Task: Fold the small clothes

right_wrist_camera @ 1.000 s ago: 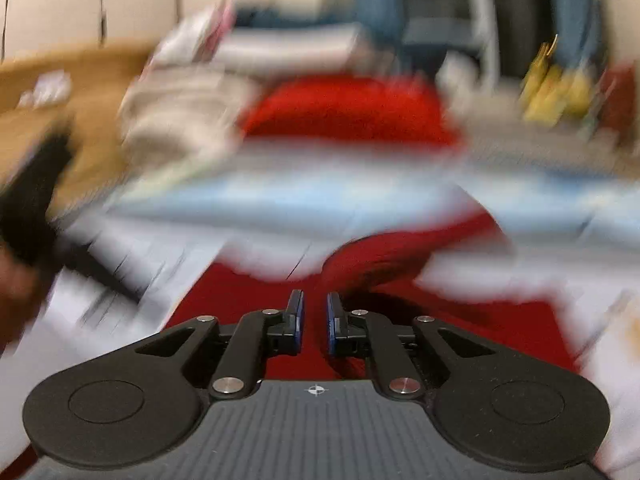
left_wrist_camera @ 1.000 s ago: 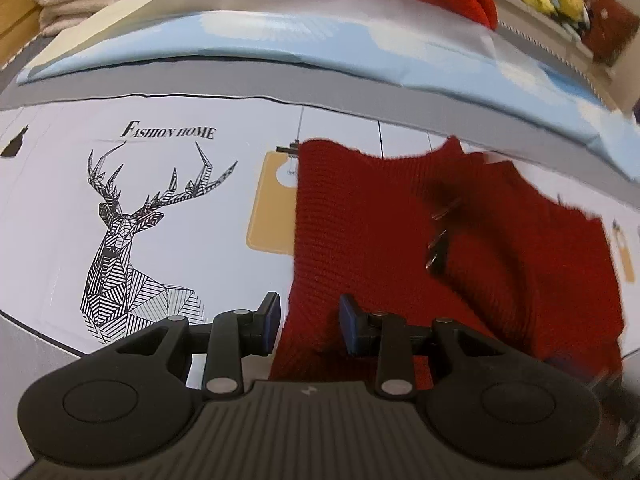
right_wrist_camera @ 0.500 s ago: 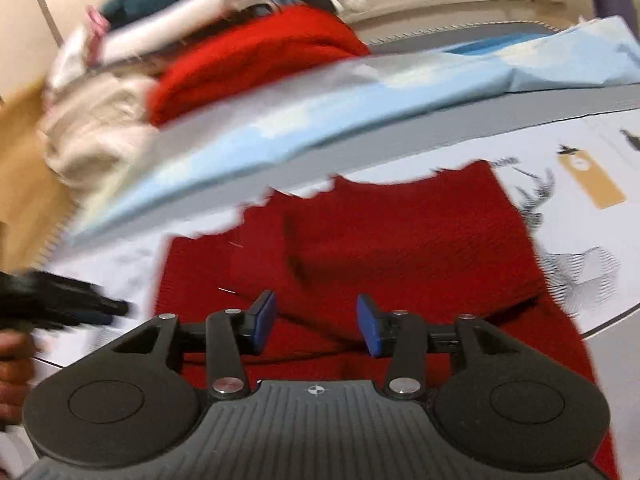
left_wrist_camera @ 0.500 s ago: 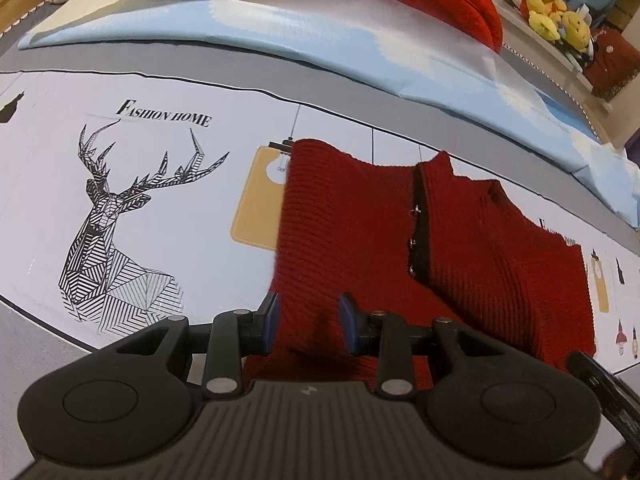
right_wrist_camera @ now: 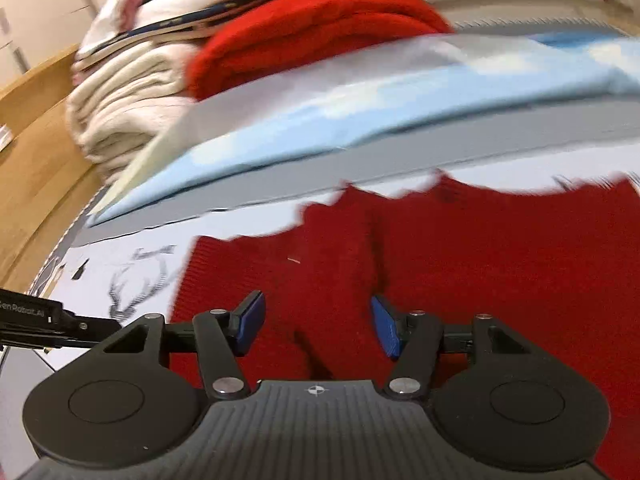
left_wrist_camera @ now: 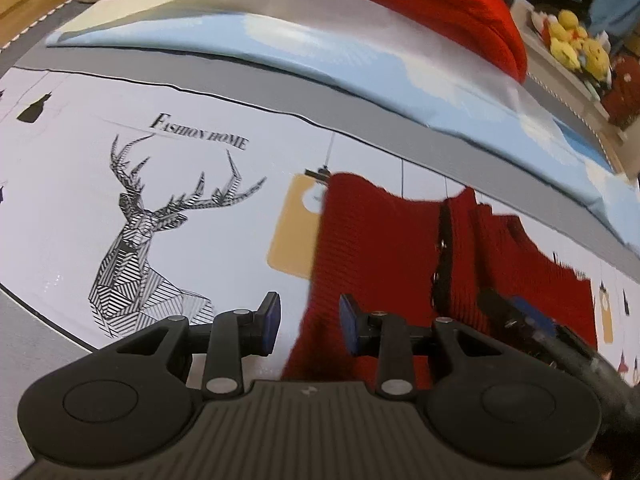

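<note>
on the white printed bed cover (left_wrist_camera: pixel 240 92), toward its right half in the left wrist view, lies the dark red knitted garment (left_wrist_camera: pixel 384 248), spread mostly flat, with one panel folded over along a dark placket with small metal snaps (left_wrist_camera: pixel 442 244). its upper edge sits close to the grey band (left_wrist_camera: pixel 360 116) that borders the cover's far side, and its left edge overlaps a printed mustard tag shape (left_wrist_camera: pixel 290 232). the left gripper (left_wrist_camera: pixel 307 322) hovers over the garment's near left edge with its blue-padded jaws apart; the red knit shows in the gap, but the pads do not press on it. the right gripper (right_wrist_camera: pixel 316 326) is above the middle of the garment, blurred by motion, its jaws having just been opening and now standing wide, with only cloth below them and nothing clamped. in the left wrist view the right gripper shows as a dark blur at the lower right, over the garment's right part. left of the garment on the cover is a black line-drawn stag head (left_wrist_camera: pixel 160 240) under the words "fashion home". beyond the grey band lies a folded pale blue sheet with white patches (left_wrist_camera: pixel 320 40), and behind it a bright red folded knit (right_wrist_camera: pixel 312 28) beside a stack of cream towels (right_wrist_camera: pixel 124 96). yellow plush toys (left_wrist_camera: pixel 576 44) sit on a ledge at the far right corner.
</note>
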`<state>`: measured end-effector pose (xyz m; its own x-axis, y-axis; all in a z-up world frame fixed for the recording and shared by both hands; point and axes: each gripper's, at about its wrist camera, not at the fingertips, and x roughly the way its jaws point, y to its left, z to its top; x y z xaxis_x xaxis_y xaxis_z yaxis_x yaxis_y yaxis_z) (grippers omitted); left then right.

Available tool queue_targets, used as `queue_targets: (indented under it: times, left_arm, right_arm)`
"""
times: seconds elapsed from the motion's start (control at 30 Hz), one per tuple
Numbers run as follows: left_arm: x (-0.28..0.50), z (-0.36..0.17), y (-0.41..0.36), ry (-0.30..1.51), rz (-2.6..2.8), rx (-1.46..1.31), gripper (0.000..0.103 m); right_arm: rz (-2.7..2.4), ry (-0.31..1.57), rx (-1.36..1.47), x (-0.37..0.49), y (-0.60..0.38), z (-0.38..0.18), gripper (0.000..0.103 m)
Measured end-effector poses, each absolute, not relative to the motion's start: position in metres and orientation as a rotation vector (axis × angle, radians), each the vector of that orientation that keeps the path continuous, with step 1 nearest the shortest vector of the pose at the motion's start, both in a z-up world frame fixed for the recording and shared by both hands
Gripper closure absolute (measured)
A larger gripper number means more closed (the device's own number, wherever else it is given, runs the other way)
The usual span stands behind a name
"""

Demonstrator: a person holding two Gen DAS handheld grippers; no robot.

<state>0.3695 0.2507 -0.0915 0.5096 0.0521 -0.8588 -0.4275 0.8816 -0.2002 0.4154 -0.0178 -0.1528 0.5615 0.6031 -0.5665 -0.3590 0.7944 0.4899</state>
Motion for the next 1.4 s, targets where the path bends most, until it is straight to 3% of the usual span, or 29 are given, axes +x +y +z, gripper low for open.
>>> queue_targets:
  times: [0.27,0.5,0.77,0.9,1.07,1.17,1.4]
  left_arm:
    - [0.366,-0.084,0.260,0.985,0.289,-0.458,0.067]
    - [0.368,-0.087,0.247,0.993,0.252,-0.475,0.067]
    - [0.369,-0.088,0.241,0.996,0.267,-0.459,0.067]
    - [0.369,-0.084,0.253,0.984,0.286,-0.467,0.067]
    - [0.371,-0.084,0.262,0.987,0.286,-0.482,0.067]
    - [0.370,-0.084,0.259,0.990,0.254,-0.504,0.067]
    - [0.368,-0.096,0.255,1.045,0.201,-0.581,0.066]
  right_arm:
    - [0.869,0.726,0.167,0.355,0.027,-0.119,0.045]
    - [0.653,0.819,0.376,0.338,-0.070,-0.110,0.041]
    - [0.506,0.796,0.318,0.405,-0.063,-0.150,0.036]
    - [0.618,0.912,0.304,0.430,-0.031,-0.165,0.038]
    - [0.809,0.814,0.139,0.377,0.020,-0.143,0.030]
    - [0.908,0.849,0.169,0.348,0.027,-0.144,0.035]
    - [0.774,0.933,0.267,0.327,-0.020,-0.122,0.035]
